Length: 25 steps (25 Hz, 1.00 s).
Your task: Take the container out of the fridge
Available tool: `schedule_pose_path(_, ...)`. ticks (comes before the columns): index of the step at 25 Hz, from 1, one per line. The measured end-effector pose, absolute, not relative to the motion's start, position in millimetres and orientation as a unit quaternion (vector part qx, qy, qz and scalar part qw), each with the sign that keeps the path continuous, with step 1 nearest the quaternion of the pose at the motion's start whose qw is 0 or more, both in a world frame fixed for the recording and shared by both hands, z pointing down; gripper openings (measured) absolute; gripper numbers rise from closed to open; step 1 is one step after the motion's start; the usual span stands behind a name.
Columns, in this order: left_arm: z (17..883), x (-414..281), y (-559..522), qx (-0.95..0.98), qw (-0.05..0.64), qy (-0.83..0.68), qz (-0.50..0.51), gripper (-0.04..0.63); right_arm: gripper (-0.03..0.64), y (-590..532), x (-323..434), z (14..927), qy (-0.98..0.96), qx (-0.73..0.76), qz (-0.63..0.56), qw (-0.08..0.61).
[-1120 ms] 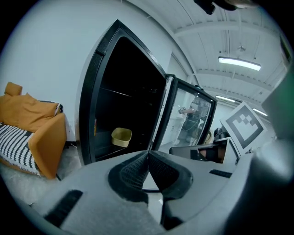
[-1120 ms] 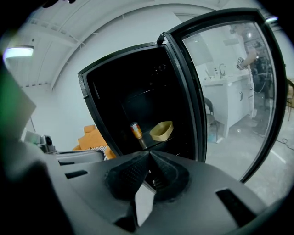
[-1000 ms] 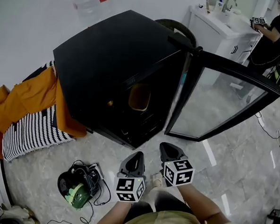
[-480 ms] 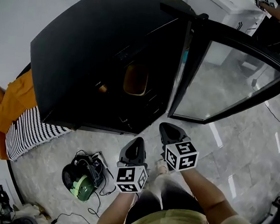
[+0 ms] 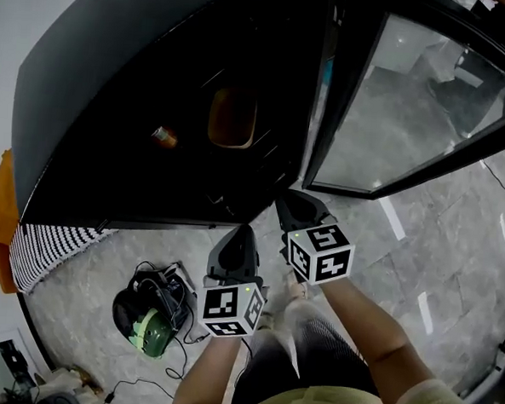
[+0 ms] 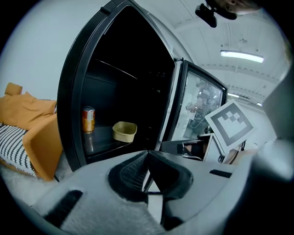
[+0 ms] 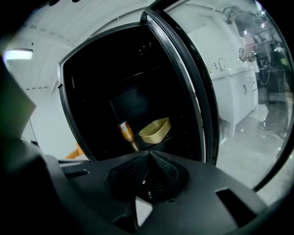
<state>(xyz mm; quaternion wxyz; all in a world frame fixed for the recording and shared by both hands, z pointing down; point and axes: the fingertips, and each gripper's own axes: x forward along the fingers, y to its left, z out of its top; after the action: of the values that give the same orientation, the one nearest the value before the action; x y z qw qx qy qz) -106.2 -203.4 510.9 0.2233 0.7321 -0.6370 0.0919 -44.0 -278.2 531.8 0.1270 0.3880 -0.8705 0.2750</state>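
Inside the open fridge [image 5: 115, 77], on a dark shelf, the tan container [image 5: 233, 117] sits just right of an orange can [image 5: 163, 136]. In the head view both are dim, and the shelf around them is nearly lost in shadow. The fridge's top and its glass door [image 5: 412, 104] are cut off by the frame's edge. Near the fridge's front, both forearms reach forward side by side. The left hand-held gripper [image 5: 238, 237] and the right hand-held gripper [image 5: 293, 206] point towards the opening, tilted slightly down. Each has its jaws pressed together on nothing, well apart from the container.
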Motion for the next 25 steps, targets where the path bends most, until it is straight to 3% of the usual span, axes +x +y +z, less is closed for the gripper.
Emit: schedule_pose_path(25, 533.9, -146.4, -249.0, 0.723, 0.182, -0.662, 0.079, 0.025, 0.031, -384.5, -106.6, 543.9, -0.859, 0.454, 0.23, 0.054)
